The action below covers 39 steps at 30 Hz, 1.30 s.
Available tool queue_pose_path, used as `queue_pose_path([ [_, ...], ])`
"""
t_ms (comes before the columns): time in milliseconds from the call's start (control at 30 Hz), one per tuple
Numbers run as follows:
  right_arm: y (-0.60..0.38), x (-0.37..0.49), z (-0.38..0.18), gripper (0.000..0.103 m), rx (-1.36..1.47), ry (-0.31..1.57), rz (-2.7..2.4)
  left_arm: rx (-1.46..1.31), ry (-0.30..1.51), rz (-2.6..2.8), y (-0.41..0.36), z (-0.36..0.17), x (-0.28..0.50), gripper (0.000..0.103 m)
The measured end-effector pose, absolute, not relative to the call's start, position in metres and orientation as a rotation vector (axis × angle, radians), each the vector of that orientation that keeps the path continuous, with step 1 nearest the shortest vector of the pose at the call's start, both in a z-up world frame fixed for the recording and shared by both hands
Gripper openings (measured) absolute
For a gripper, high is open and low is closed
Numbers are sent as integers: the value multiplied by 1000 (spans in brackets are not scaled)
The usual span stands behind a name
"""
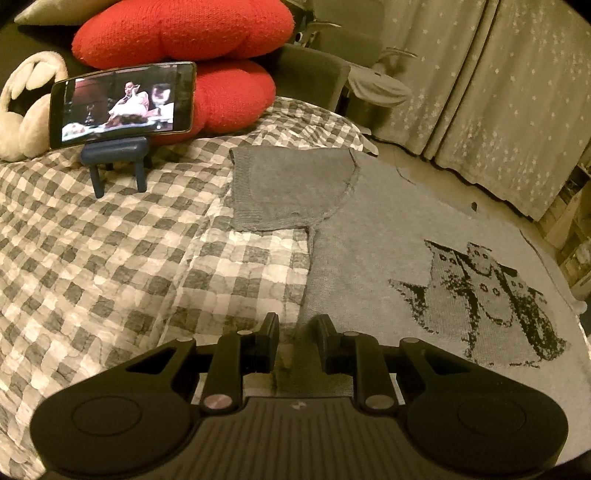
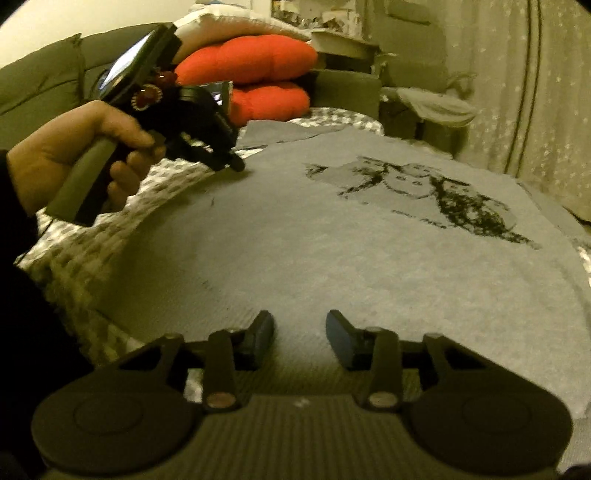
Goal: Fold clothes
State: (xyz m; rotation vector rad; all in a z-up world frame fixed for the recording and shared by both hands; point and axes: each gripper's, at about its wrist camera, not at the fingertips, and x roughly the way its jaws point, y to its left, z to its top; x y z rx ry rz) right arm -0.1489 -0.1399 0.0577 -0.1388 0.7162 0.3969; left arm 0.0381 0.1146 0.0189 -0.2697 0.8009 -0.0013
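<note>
Grey knitted sweater with black cat print [image 2: 332, 258] spread flat on checked bed quilt [image 1: 110, 258], left gripper [image 2: 236, 164] tilted down at sweater's left edge, fingers apart, gripped in bare hand [image 2: 74, 155], right gripper [image 2: 300, 332] low over hem, fingers apart

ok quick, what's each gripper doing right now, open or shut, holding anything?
Left gripper: open, holding nothing, at the side edge of the grey sweater.
Right gripper: open, holding nothing, over the sweater's lower part.

Your bed, checked quilt [image 1: 110, 258]: grey sweater [image 1: 388, 229] laid flat, print up; phone [image 1: 122, 103] on its blue stand [image 1: 118, 158]; red cushions [image 1: 192, 33] and cream plush [image 1: 18, 122] at the head.
</note>
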Motion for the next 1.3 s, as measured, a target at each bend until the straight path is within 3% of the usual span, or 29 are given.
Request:
queue_pose_path([
  [100, -137, -153, 61, 29, -145, 725, 416, -281, 803, -2, 117, 19, 39, 20],
  [933, -58, -158, 69, 29, -167, 676, 575, -300, 797, -5, 121, 21, 38, 20],
  [1300, -20, -168, 69, 32, -195, 645, 694, -462, 743, 118, 181, 25, 33, 20],
])
